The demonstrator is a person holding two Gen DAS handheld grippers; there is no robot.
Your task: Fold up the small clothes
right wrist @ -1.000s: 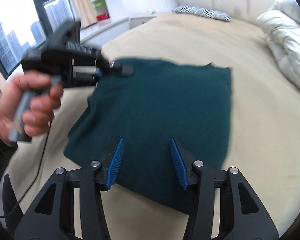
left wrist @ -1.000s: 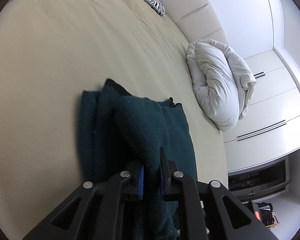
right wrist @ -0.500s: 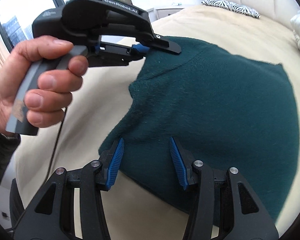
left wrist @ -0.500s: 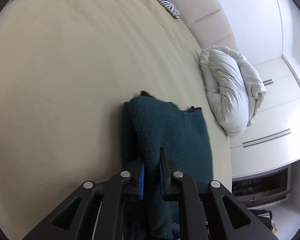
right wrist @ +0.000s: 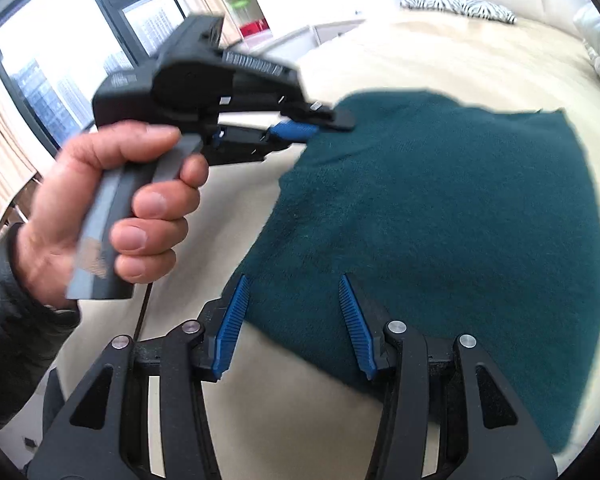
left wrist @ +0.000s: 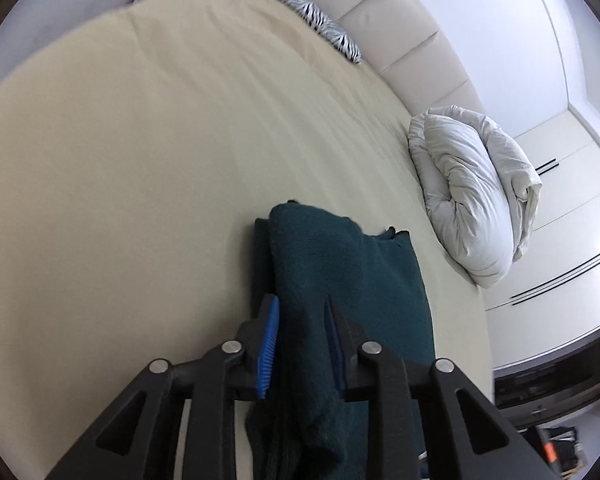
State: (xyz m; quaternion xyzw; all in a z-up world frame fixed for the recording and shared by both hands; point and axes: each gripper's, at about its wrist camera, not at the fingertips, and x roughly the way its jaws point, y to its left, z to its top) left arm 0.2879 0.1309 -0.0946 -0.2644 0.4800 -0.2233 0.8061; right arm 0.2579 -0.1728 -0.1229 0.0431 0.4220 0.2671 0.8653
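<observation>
A dark teal knit garment (right wrist: 440,216) lies partly folded on the cream bed (left wrist: 140,140), well away from the headboard end and toward the bed's foot, with one fold of cloth rising off the layer beneath. The left gripper (left wrist: 300,320) has that raised fold between its blue pads (left wrist: 269,344); its jaws have just been opening and now stand narrowly apart, with the knit filling the gap and touching the pads, so the cloth hangs in a loosened grip. In the right wrist view the same gripper (right wrist: 320,126) reaches the garment's upper left edge, carried by the person's left hand (right wrist: 112,216) wrapped around its grey handle, a dark sleeve (right wrist: 16,320) at the wrist. The right gripper (right wrist: 292,320) is held over the garment's near edge, jaws moderately apart and holding nothing, with teal cloth and bare sheet seen between them. A zebra-striped pillow (left wrist: 320,24) lies against the padded headboard (left wrist: 400,28), and a rolled white duvet (left wrist: 476,196) rests along the bed's right edge.
</observation>
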